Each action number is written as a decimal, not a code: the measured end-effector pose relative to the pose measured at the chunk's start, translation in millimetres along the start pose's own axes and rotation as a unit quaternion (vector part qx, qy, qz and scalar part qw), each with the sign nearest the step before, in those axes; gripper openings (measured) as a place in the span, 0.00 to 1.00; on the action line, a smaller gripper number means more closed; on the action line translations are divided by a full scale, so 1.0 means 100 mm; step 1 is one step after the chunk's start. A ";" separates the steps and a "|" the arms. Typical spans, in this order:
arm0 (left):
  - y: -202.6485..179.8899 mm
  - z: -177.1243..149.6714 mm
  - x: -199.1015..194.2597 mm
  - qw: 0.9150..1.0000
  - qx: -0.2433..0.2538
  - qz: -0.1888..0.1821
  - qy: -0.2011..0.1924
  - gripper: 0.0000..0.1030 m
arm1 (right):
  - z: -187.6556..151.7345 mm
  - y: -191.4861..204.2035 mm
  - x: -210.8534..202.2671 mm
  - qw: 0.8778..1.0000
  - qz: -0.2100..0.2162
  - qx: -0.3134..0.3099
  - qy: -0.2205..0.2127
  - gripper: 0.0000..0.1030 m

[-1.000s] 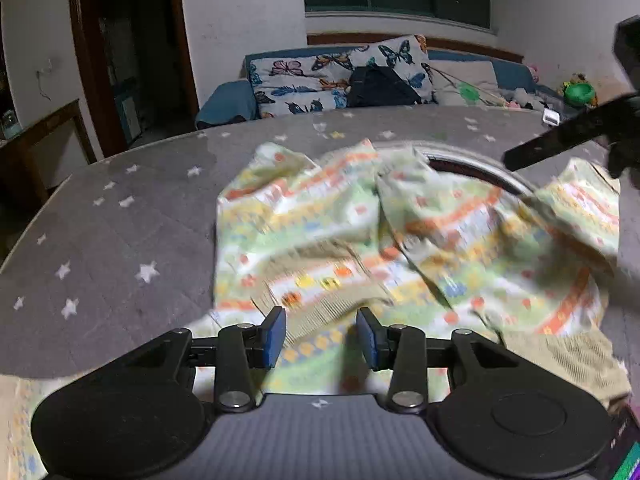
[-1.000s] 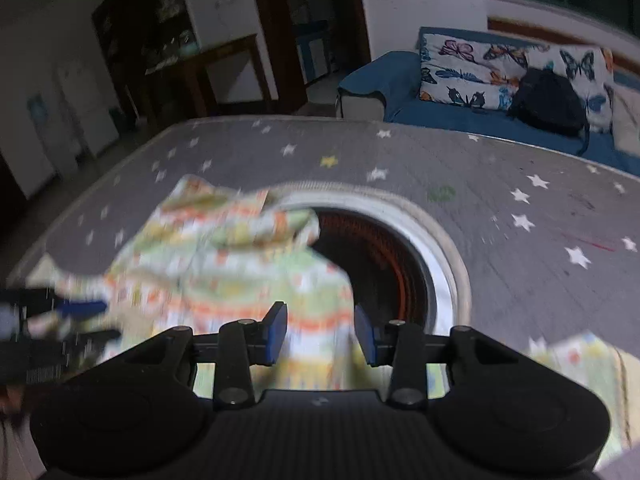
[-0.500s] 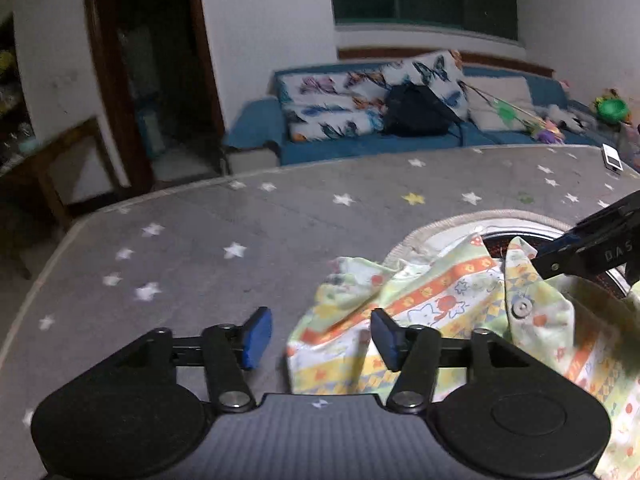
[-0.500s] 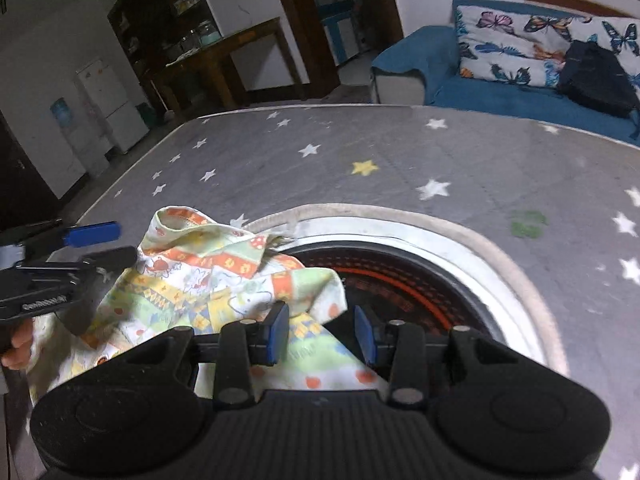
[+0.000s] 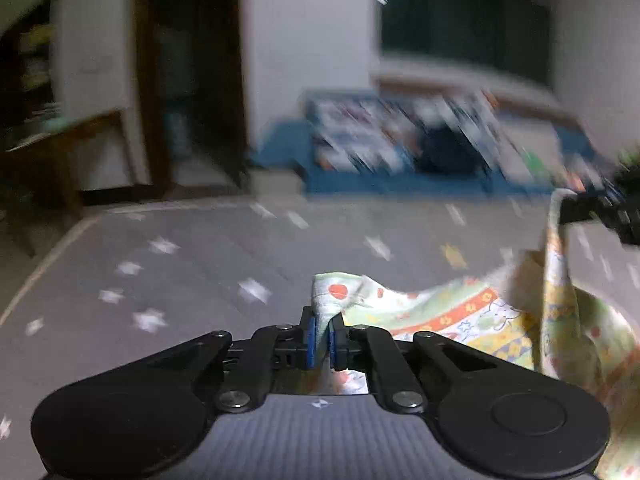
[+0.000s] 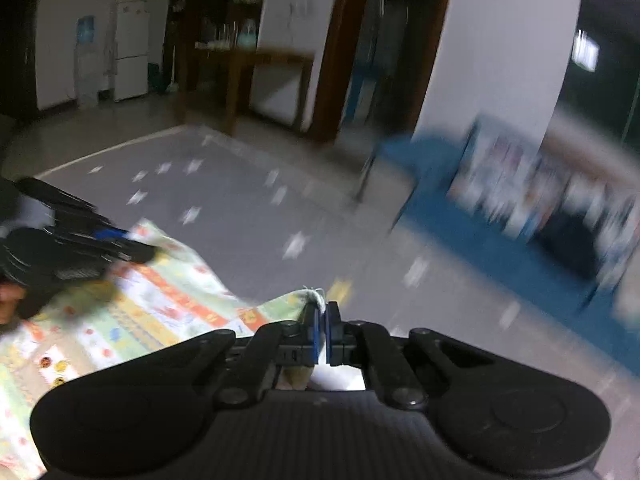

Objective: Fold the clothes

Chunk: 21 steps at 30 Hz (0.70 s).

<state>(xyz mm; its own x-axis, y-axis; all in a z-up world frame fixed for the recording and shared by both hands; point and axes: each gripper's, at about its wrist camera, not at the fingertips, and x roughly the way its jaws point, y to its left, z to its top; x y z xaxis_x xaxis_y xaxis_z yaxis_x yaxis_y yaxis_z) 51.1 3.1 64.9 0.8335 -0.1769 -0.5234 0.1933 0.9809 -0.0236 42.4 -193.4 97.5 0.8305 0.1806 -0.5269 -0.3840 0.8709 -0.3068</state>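
Garment (image 5: 460,316) pinched between both tongs

Printed cloth garment (image 5: 472,316), matt

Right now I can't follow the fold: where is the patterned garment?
The patterned garment hangs over the star-print mat, pinched in the left gripper and the right gripper.
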 end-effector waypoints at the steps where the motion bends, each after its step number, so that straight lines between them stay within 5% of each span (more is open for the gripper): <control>1: 0.07 0.00 -0.02 1.000 -0.018 0.008 -0.005 0.07 | 0.02 0.03 -0.02 1.000 -0.023 -0.013 -0.017 0.16; 3: 0.15 -0.02 0.01 0.999 -0.019 0.028 0.006 0.10 | 0.01 0.01 0.02 0.999 -0.038 -0.004 -0.013 0.41; 7: 0.29 -0.15 0.07 0.997 -0.012 0.063 0.037 0.42 | -0.25 -0.16 0.20 0.997 -0.012 0.065 0.042 0.43; 14: 0.32 -0.25 -0.06 0.994 -0.011 0.102 0.021 0.44 | -0.66 -0.24 0.55 0.987 0.017 0.105 0.119 0.40; 16: 0.19 -0.26 -0.14 0.993 0.018 0.114 0.009 0.44 | -0.73 -0.32 0.56 0.981 0.042 0.141 0.129 0.35; 17: 0.10 -0.28 -0.20 0.993 0.033 0.115 0.001 0.44 | -0.75 -0.34 0.54 0.978 0.055 0.154 0.130 0.25; 21: -0.31 -0.30 -0.42 0.997 0.067 0.042 -0.026 0.44 | -0.83 -0.40 0.40 0.961 0.129 0.193 0.150 0.12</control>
<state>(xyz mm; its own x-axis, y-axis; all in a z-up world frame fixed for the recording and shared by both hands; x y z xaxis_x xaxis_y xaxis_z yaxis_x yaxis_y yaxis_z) -5.8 -17.0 61.7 0.8751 -0.1015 -0.4732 0.1853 0.9735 0.1338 58.1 -259.1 23.1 0.5509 0.3243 -0.7690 -0.3353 0.9298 0.1519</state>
